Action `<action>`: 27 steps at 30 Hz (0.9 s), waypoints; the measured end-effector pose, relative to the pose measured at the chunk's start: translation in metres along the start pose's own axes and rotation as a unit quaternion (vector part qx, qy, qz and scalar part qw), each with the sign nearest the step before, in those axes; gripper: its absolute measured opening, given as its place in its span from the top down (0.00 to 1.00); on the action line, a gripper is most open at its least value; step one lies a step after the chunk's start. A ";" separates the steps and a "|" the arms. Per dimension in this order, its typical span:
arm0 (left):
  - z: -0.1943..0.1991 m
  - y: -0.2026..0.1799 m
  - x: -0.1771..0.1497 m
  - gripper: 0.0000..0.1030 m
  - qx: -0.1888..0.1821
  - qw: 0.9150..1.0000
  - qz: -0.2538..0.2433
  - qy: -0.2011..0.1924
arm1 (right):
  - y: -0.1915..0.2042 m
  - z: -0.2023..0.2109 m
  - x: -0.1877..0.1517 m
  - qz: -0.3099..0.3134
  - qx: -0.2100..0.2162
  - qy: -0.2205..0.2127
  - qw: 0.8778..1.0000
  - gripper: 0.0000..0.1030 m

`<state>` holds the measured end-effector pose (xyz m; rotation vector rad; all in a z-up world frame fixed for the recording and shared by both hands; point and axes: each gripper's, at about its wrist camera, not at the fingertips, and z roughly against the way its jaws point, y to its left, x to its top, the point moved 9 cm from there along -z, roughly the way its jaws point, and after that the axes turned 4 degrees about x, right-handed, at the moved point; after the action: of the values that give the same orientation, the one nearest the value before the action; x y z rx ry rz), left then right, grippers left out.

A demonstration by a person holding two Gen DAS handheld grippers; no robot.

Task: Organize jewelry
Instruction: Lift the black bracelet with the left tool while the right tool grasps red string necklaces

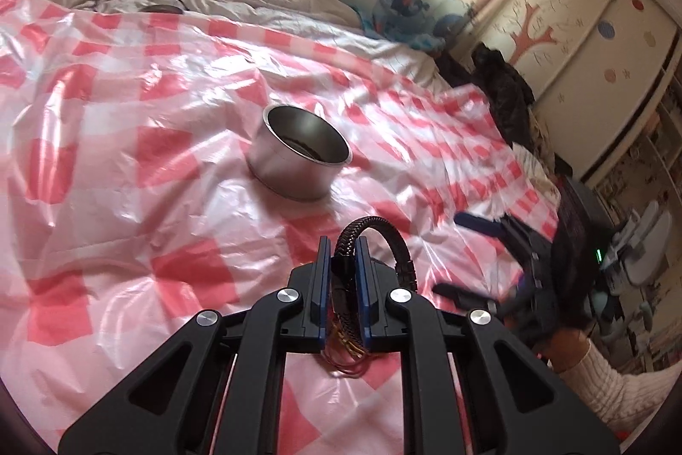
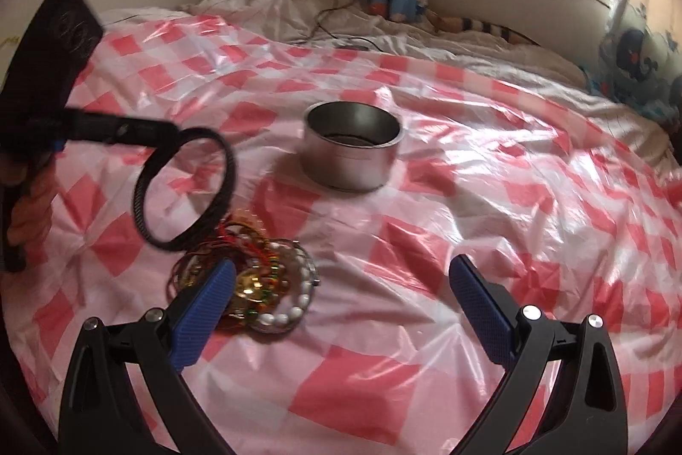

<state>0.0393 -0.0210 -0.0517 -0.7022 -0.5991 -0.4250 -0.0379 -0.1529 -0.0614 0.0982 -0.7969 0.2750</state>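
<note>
We are holding the braided bracelet [image 1: 375,241] in the left gripper [image 1: 343,276], its jaws pinched tight on the band, and the loop is hanging clear of the checked plastic sheet [image 2: 426,327] with nothing underneath touching it. In the right wrist view the bracelet is dangling at the left, above and just beside the jewelry pile [image 2: 255,280] — beads, thin bangles and red threads tangled together near us. The metal tin [image 2: 351,152] is standing farther off, about mid-sheet, its mouth open and something dark lying inside. The right gripper [image 2: 341,293] is waiting with its jaws spread wide and nothing between them, its left finger sitting in front of the pile.

We are judging that the bracelet is headed for the tin. The grip is on only a short stretch of a round, stiff band, so it could twist or slip out on the way. The sheet is slick and crinkled over soft bedding — a careless knock could tip or slide the tin. Loose threads seem to be hanging under the left jaws and may drag other pieces along
</note>
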 end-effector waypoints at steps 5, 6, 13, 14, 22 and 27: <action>0.013 0.015 0.012 0.90 0.003 0.999 0.027 -0.026 | 0.028 -0.019 -0.004 0.036 0.022 0.023 0.999 0.36; 0.015 0.017 0.013 0.90 0.003 0.999 0.028 -0.029 | 0.027 -0.026 -0.008 0.021 0.034 0.038 0.998 0.51; 0.023 0.021 0.017 0.90 -0.002 0.999 0.033 -0.039 | 0.021 -0.034 -0.014 -0.031 0.073 0.057 0.995 0.59; 0.023 0.021 0.017 0.90 -0.002 0.999 0.033 -0.039 | 0.022 -0.033 -0.013 -0.027 0.075 0.055 0.995 0.58; 0.025 0.024 0.019 0.90 -0.002 0.998 0.036 -0.042 | 0.035 -0.030 -0.018 -0.012 0.104 0.065 0.992 0.92; 0.024 0.025 0.019 0.90 0.001 0.999 0.035 -0.042 | 0.035 -0.023 -0.017 -0.011 0.106 0.055 0.993 0.93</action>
<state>0.0586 0.0101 -0.0363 -0.7400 -0.6522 -0.3320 -0.0425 -0.1184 -0.0902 0.2880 -0.6550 0.3414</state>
